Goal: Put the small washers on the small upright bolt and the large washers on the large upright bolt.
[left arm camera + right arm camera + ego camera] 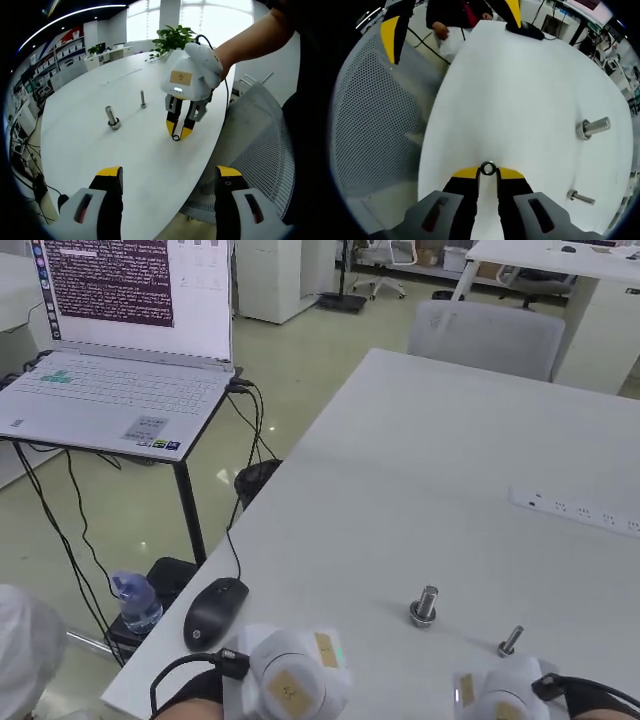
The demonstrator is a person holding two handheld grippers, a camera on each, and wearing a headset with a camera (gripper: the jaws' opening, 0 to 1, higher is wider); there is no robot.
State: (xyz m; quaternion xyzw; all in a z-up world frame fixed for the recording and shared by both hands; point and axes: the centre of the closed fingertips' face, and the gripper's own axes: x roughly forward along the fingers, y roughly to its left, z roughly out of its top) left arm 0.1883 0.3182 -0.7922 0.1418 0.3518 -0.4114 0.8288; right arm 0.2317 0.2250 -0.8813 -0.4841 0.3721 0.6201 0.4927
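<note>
Jaws of right gripper (488, 174) clenched on washer (488, 168), ring pinched between yellow tips. Held low over white counter (520, 100), close to its near edge; cannot tell whether it touches surface. Jaws of left gripper (169, 175) released, spread wide, empty, pointing toward right gripper. large upright bolt (425, 605) and small upright bolt (510, 641) stand on counter near each other, both apart from washer. Black mouse (214, 611) at counter corner, power strip (575, 510) farther back. Open laptop (110, 390) on separate stand beside counter.
</note>
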